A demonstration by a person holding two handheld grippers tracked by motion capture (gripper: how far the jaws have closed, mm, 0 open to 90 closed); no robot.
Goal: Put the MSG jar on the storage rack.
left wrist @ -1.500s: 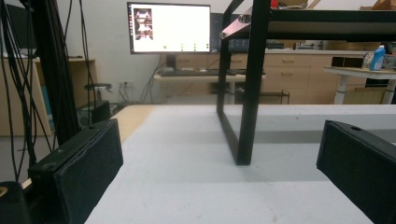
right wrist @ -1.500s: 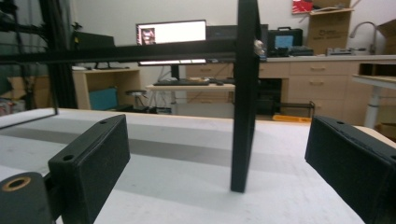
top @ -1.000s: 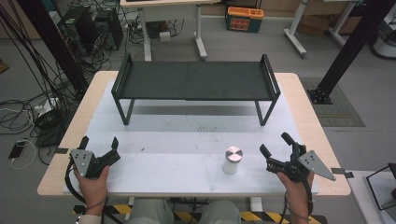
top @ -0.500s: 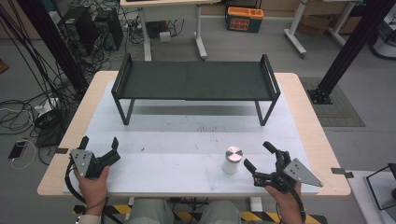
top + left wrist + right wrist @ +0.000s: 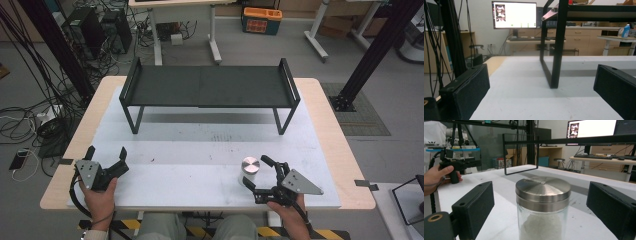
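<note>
A glass jar (image 5: pixel 250 167) with a brushed-metal lid stands on the white mat at the front right. In the right gripper view the jar (image 5: pixel 542 202) holds white powder and sits close between the two black jaws. My right gripper (image 5: pixel 255 170) is open, one jaw on each side of the jar, neither one touching it. My left gripper (image 5: pixel 107 153) rests open at the front left corner with nothing between its fingers; in the left gripper view its jaws (image 5: pixel 541 96) frame bare mat. The right gripper view also catches the left gripper (image 5: pixel 457 165) in a hand.
A low black metal rack (image 5: pixel 210 86) spans the back of the table; one of its legs (image 5: pixel 556 50) rises ahead of the left gripper. The white mat (image 5: pixel 200 145) covers the wooden table. Cables, desks and a monitor (image 5: pixel 514 15) lie beyond the table.
My right gripper has moved left toward the jar and turned, so its open jaws now straddle it. The left gripper and the jar have stayed put.
</note>
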